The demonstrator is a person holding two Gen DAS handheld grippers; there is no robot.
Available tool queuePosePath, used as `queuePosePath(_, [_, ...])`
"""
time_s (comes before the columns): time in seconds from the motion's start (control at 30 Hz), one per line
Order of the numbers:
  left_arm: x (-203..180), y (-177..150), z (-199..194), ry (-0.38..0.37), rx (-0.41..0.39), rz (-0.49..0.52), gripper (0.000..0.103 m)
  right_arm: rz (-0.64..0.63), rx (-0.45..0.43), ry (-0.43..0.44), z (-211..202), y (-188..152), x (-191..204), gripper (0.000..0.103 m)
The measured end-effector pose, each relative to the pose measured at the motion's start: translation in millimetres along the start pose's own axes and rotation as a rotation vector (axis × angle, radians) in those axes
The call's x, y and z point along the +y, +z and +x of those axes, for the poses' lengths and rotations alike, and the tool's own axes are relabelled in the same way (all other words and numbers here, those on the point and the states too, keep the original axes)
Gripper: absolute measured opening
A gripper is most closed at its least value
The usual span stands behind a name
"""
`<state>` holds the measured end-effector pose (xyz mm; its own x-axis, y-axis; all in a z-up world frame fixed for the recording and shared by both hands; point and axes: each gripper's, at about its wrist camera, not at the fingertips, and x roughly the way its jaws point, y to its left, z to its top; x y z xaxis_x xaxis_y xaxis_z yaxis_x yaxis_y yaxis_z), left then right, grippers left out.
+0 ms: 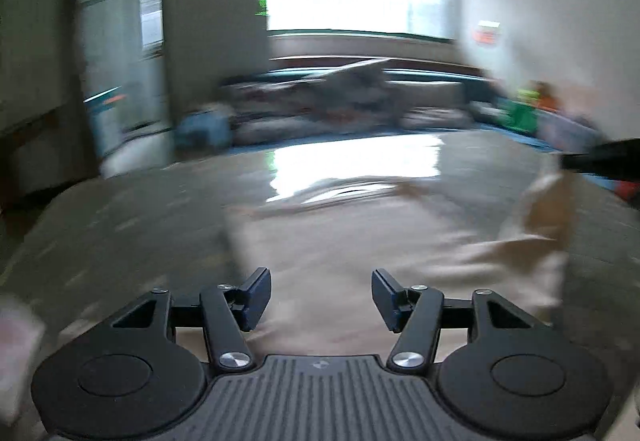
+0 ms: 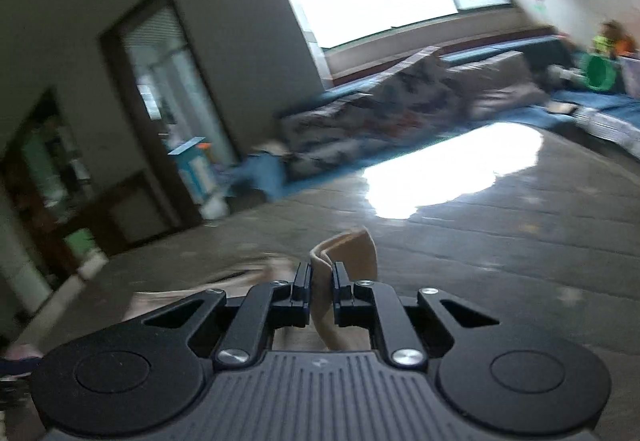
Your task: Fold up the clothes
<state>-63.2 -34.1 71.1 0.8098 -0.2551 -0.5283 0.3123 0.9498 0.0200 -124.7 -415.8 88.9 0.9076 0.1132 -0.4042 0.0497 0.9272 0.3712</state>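
A beige garment [image 1: 360, 241] lies spread on a grey-brown table [image 1: 120, 233] in the left wrist view. My left gripper [image 1: 320, 297] hovers open just above its near part, nothing between the fingers. At the right edge, the dark tip of the right gripper [image 1: 600, 157] lifts a corner of the cloth. In the right wrist view my right gripper [image 2: 322, 281] is shut on a bunched fold of the beige garment [image 2: 352, 249], which sticks up past the fingertips. The image is motion-blurred.
The table [image 2: 500, 241] stretches ahead with a bright window glare. Beyond it a patterned sofa heap [image 2: 400, 113], a blue bench [image 2: 600, 101] and green items [image 2: 596, 73] stand at the back. A doorway [image 1: 120, 61] is at left.
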Motion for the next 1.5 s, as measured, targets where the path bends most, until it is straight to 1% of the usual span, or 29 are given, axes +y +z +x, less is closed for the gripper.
queuePosePath(0.07, [22.1, -11.6, -2.8, 0.095, 0.021, -0.044, 0.06, -0.044, 0.007, 0.067, 1.3, -4.8, 28.4, 0.009])
queuePosePath(0.13, [37.7, -23.1, -5.8, 0.19, 0.043, -0.068, 0.06, -0.099, 0.025, 0.122, 5.8, -14.1, 55.5, 0.009])
queuePosePath(0.17, [44.9, -29.1, -6.7, 0.226, 0.056, -0.082, 0.06, -0.126, 0.037, 0.146, 8.6, -20.0, 68.2, 0.009])
queuePosePath(0.3, [63.5, -46.8, -11.1, 0.319, 0.102, -0.142, 0.061, -0.218, 0.12, 0.197, 27.1, -53.1, 107.0, 0.009])
queuePosePath(0.37, [70.7, -51.5, -11.9, 0.367, 0.107, -0.177, 0.061, -0.232, 0.193, 0.219, 38.4, -70.8, 115.7, 0.009])
queuePosePath(0.4, [73.1, -51.3, -9.3, 0.385, 0.112, -0.196, 0.062, -0.238, 0.231, 0.229, 43.8, -79.6, 119.0, 0.009])
queuePosePath(0.47, [83.9, -55.3, -6.4, 0.416, 0.124, -0.229, 0.067, -0.26, 0.287, 0.23, 50.1, -93.5, 123.0, 0.01])
queuePosePath(0.53, [91.2, -56.7, -1.8, 0.449, 0.136, -0.257, 0.068, -0.284, 0.339, 0.234, 54.3, -103.9, 125.5, 0.012])
queuePosePath(0.6, [98.9, -58.3, 4.3, 0.478, 0.144, -0.29, 0.068, -0.285, 0.35, 0.242, 51.3, -102.9, 123.6, 0.017])
queuePosePath(0.63, [103.4, -58.4, 7.4, 0.485, 0.149, -0.312, 0.068, -0.287, 0.352, 0.245, 49.2, -102.1, 122.8, 0.018])
queuePosePath(0.8, [122.0, -57.1, 20.9, 0.493, 0.171, -0.422, 0.068, -0.29, 0.308, 0.234, 28.4, -88.7, 112.9, 0.022])
queuePosePath(0.83, [123.0, -56.4, 22.7, 0.495, 0.165, -0.434, 0.062, -0.288, 0.299, 0.227, 24.5, -86.5, 110.1, 0.022])
queuePosePath(0.87, [123.2, -55.1, 24.0, 0.494, 0.157, -0.44, 0.047, -0.286, 0.29, 0.218, 20.6, -84.3, 107.0, 0.023])
queuePosePath(0.9, [123.1, -53.6, 25.1, 0.49, 0.148, -0.445, 0.037, -0.284, 0.281, 0.207, 16.7, -82.2, 103.0, 0.024])
queuePosePath(0.93, [123.3, -51.6, 25.9, 0.479, 0.142, -0.458, 0.02, -0.281, 0.273, 0.195, 12.8, -80.2, 98.9, 0.024])
queuePosePath(0.97, [123.8, -49.5, 26.5, 0.465, 0.137, -0.475, 0.011, -0.277, 0.265, 0.185, 9.4, -78.4, 94.9, 0.024])
queuePosePath(1.03, [119.0, -41.9, 24.9, 0.423, 0.115, -0.491, 0.008, -0.257, 0.253, 0.17, 5.5, -77.2, 87.0, 0.025])
queuePosePath(1.23, [71.4, 0.4, 3.8, 0.216, -0.018, -0.424, 0.007, -0.196, 0.218, 0.124, -6.1, -73.7, 63.2, 0.027])
queuePosePath(1.3, [46.6, 16.0, -1.9, 0.125, -0.057, -0.38, 0.007, -0.176, 0.206, 0.109, -9.9, -72.5, 55.2, 0.027])
queuePosePath(1.37, [17.2, 31.0, -6.0, 0.013, -0.088, -0.332, 0.007, -0.165, 0.201, 0.105, -10.6, -73.0, 51.7, 0.028])
queuePosePath(1.5, [-43.0, 51.1, -6.2, -0.206, -0.108, -0.25, 0.007, -0.153, 0.2, 0.109, -8.2, -76.3, 50.3, 0.028])
